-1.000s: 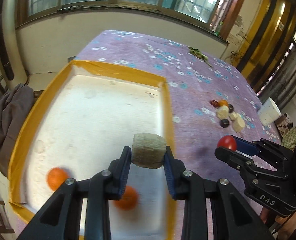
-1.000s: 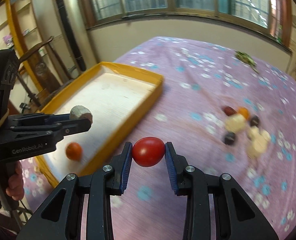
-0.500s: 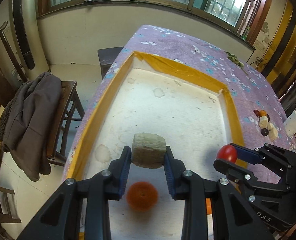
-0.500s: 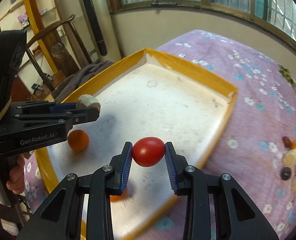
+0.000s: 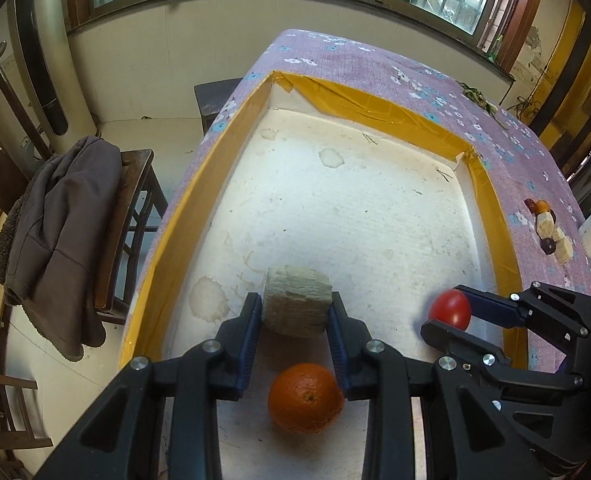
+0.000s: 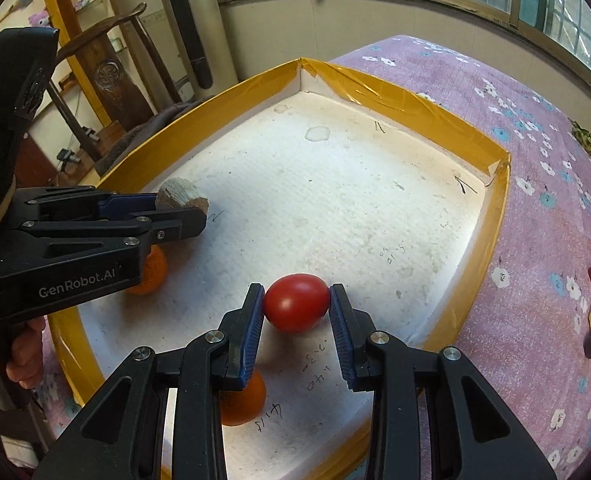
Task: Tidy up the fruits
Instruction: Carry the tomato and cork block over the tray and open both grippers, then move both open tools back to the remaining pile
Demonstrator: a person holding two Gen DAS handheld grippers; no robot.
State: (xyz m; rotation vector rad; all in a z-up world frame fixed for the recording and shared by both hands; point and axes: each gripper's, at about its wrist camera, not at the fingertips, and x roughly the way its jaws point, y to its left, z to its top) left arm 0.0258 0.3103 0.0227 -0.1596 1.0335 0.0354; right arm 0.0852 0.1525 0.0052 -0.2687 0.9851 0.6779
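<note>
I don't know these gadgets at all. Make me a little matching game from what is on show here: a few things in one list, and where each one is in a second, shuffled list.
Things:
1. red tomato
2. pale rough chunk
3. orange
4. grey jacket

Places:
A. draped over a chair beside the table
B. gripped in the left tool
C. lying on the white tray floor
D. gripped in the right tool

Pairs: 1-D, 2-B, 3-C, 4-A

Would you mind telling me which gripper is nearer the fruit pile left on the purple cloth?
Right. The right gripper is on the pile's side; the left gripper is farther across the tray.
</note>
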